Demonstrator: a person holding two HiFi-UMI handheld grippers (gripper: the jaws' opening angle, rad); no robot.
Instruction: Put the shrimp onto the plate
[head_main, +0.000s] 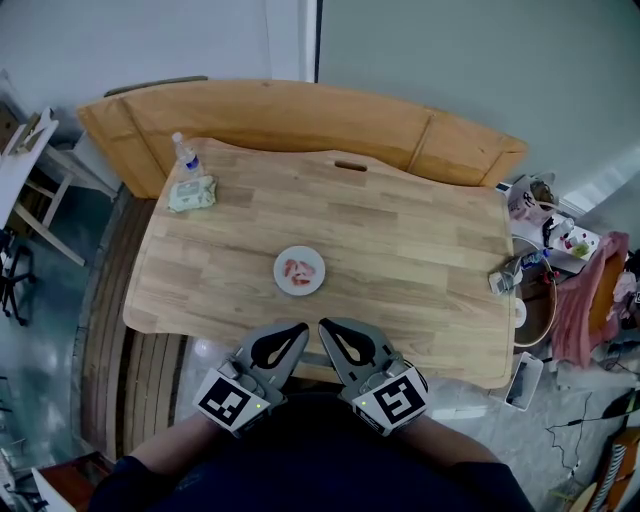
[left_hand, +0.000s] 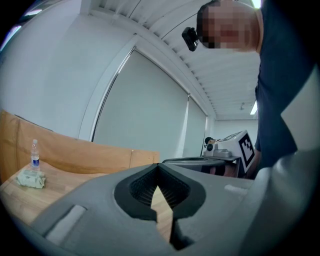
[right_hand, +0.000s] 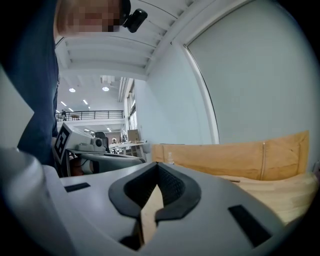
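So from the head view the pink shrimp pieces (head_main: 298, 271) are already lying on the small round white plate (head_main: 316, 282), which sits roughly mid-way across the light wooden table (head_main: 400, 230), a bit toward the near edge. I can't spot any shrimp off the plate, so I'd say the job is basically done and this is just the park-the-tools step. The grey left gripper (head_main: 298, 330) and the grey right gripper (head_main: 326, 327) are both pulled in close to the person's body at the near table edge, side by side with tips nearly touching each other and well short of the plate. In each gripper view the two ribbed pads meet at the tips with nothing pinched between them, so both are closed and empty. To do this bit well, my take is: don't swing forward over the plate, keep the tips from knocking the table edge, and check the plate from above before calling it. The clear plastic bottle (head_main: 184, 152) and the pale green wipes pack (head_main: 191, 193) at the far left corner are well out of the way.
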